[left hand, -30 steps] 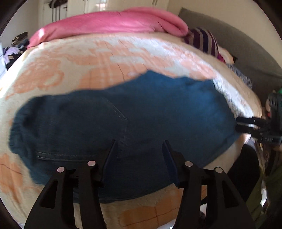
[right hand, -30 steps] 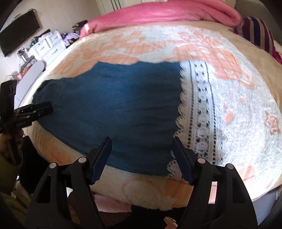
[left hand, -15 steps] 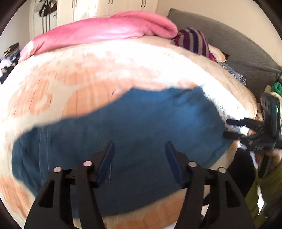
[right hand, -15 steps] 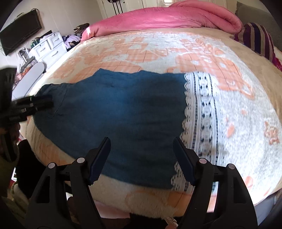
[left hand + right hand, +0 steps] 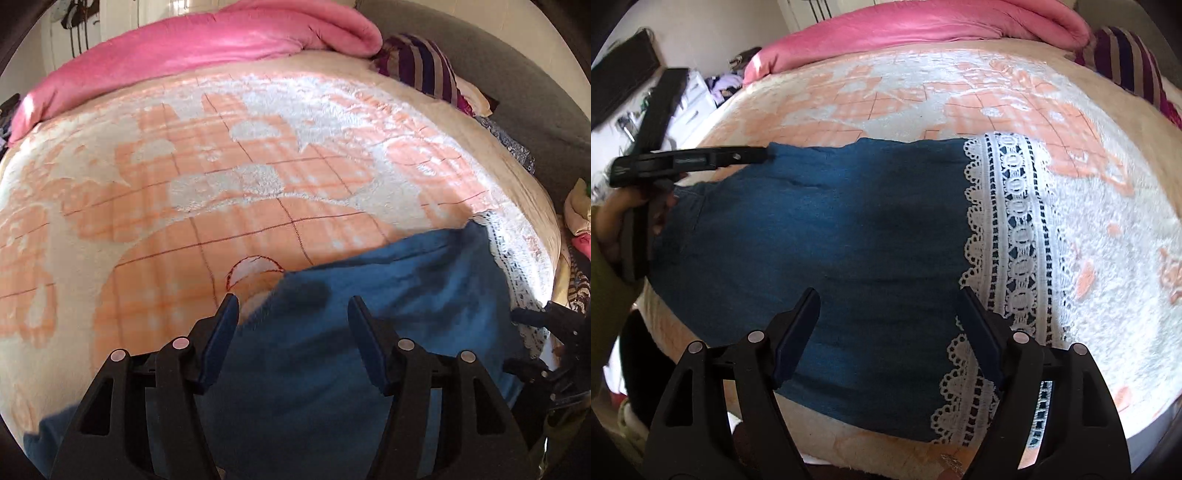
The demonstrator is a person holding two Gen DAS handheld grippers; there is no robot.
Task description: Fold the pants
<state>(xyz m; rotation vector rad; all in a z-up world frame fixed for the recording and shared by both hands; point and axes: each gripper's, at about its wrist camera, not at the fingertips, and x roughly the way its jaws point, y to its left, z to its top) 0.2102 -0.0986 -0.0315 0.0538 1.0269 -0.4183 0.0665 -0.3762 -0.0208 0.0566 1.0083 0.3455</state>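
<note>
Right wrist view shows the blue pants [image 5: 827,236] spread flat on the orange-and-white blanket [image 5: 960,92]; right gripper [image 5: 888,317] hovers above them, jaws spread; left gripper [image 5: 291,325] likewise gapes, holding nothing.

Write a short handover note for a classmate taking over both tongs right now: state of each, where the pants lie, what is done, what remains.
Left tongs: open, holding nothing, over the far edge of the blue pants.
Right tongs: open, holding nothing, above the pants near the white lace hem.
Pants: spread flat on the peach blanket, lace hem to the right.
Done: laid out; no fold visible.
Left: grasp an edge and fold, probably across toward the hem.
</note>
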